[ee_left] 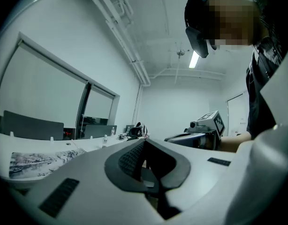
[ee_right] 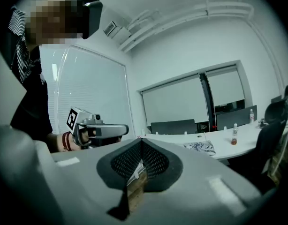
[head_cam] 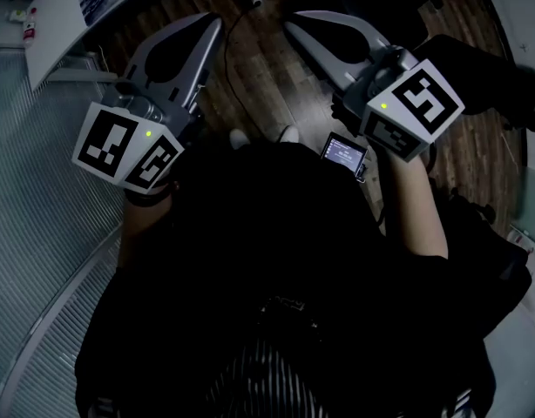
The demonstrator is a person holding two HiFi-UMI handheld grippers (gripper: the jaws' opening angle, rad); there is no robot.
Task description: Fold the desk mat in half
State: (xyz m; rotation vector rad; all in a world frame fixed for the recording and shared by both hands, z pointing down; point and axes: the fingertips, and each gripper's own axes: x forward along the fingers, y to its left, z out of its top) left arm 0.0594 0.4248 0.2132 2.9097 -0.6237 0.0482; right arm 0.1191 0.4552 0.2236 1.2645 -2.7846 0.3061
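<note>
Head view has you looking down your own dark front, with the left tongs and the right tongs held out ahead over the wooden floor. Both are pinched fully together with nothing in them. The desk mat is well apart from you, lying flat on the white worktop near a small bottle.

Agreed, you're carrying nothing. From its look, you should expect that mat to be thin, light and floppy. It likely has a grippy underside, so it may drag rather than slide.

Then you'd do best to take it by one short edge, with one pair of tongs near each corner. Lift before you carry that edge over, or it could sag in the middle and fold crooked.

Mind what you can't judge, though. The mat is small and warped in both gripper views, its far edge is hard to make out, and the head view cuts it off at the upper left. You can't tell its thickness, or whether anything rests on it.
</note>
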